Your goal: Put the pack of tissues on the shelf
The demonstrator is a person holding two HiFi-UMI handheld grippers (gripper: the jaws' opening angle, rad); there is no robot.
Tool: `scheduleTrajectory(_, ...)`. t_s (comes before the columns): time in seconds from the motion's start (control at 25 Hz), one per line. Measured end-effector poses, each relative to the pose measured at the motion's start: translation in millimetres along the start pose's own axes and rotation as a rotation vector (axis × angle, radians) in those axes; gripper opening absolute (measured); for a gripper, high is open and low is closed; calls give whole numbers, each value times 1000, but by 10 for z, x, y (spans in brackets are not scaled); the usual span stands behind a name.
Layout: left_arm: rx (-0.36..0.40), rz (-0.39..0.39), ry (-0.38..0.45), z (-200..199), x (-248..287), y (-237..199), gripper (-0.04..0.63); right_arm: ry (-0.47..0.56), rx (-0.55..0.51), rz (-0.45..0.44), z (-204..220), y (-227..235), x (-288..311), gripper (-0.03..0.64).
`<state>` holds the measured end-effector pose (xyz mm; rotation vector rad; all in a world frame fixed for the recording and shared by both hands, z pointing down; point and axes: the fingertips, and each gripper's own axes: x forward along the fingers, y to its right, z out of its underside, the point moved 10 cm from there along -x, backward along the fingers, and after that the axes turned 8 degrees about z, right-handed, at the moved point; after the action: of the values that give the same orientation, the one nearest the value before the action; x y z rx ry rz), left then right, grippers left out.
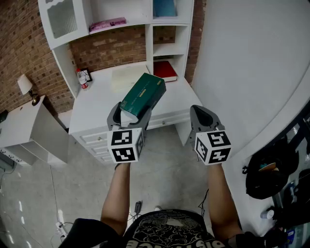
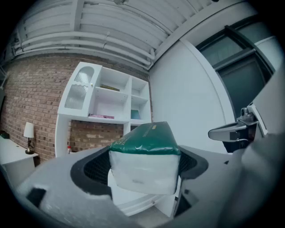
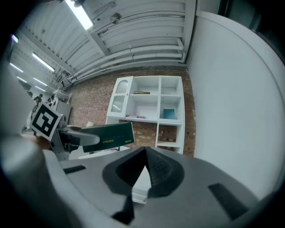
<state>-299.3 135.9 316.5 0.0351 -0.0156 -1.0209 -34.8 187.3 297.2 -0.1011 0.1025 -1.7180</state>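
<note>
The pack of tissues [image 1: 142, 97] is a green-topped block with white sides. My left gripper [image 1: 130, 114] is shut on its near end and holds it in the air in front of the white desk [image 1: 97, 109]; in the left gripper view the pack [image 2: 144, 162] fills the space between both pads. My right gripper [image 1: 203, 115] hovers to the right, level with the left one, shut with nothing in it; its jaws [image 3: 144, 167] meet at the tips. The white shelf unit [image 1: 145, 29] stands on the desk against the brick wall, and from the right gripper the pack [image 3: 109, 135] shows at left.
A red book [image 1: 165, 70] lies in the shelf unit's lower right cubby, a pink item [image 1: 107, 23] on a higher shelf, a teal book [image 1: 164, 7] top right. A small red bottle [image 1: 81, 78] stands at the desk's back left. A white side cabinet [image 1: 29, 128] with a lamp [image 1: 26, 87] stands at left; a white wall [image 1: 252, 68] at right.
</note>
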Motion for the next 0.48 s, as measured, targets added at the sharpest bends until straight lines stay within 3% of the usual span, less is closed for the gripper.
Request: scheduleTrajectory(0.48,-18,40,36,-32,259,60,442,-7,3,11,58,147,74,3)
